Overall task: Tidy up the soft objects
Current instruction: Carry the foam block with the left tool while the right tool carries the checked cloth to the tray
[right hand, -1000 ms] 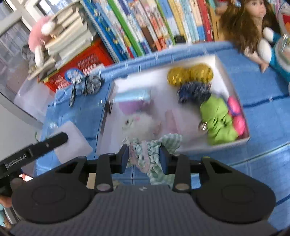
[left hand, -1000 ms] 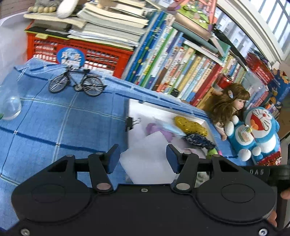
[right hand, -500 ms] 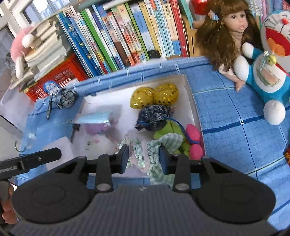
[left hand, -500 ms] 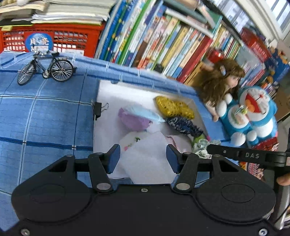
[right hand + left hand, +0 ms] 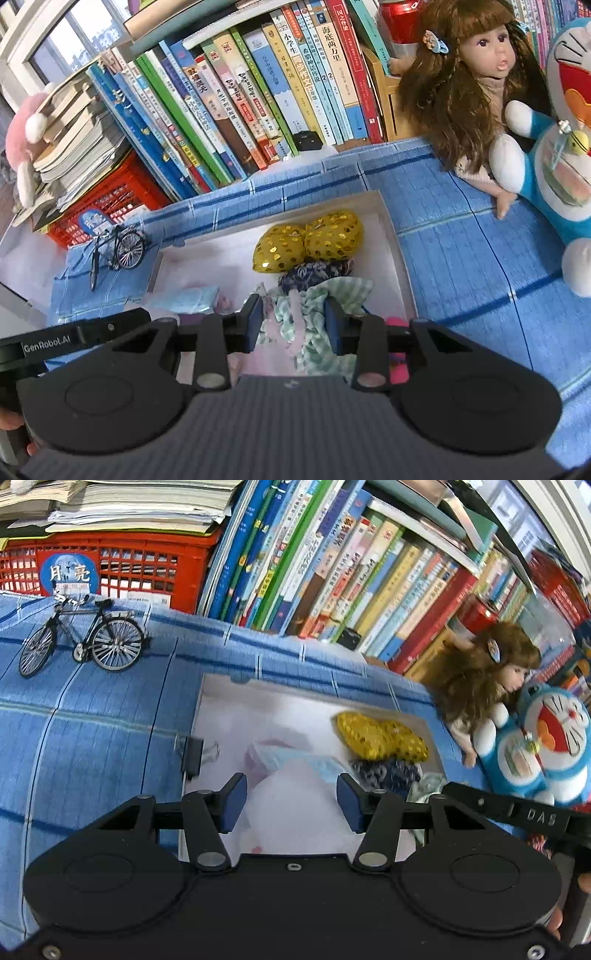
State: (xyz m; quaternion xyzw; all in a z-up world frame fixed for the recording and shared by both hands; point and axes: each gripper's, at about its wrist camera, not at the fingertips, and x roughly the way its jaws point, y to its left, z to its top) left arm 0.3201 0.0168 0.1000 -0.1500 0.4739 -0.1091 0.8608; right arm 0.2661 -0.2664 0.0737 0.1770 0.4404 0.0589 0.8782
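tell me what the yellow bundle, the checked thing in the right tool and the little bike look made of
Yellow bundle: fabric covered in shiny gold sequins, by its glinting dots. Checked cloth: thin woven cotton, probably; matte, limp and crumpled between the right tool pads. Bike: likely painted metal, with thin wire spokes and a dark glossy frame.

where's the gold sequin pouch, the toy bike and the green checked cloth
gold sequin pouch [image 5: 308,240], right wrist view, middle where the two lobes meet
toy bike [image 5: 83,637], left wrist view, frame
green checked cloth [image 5: 314,310], right wrist view, bunched part between the fingers
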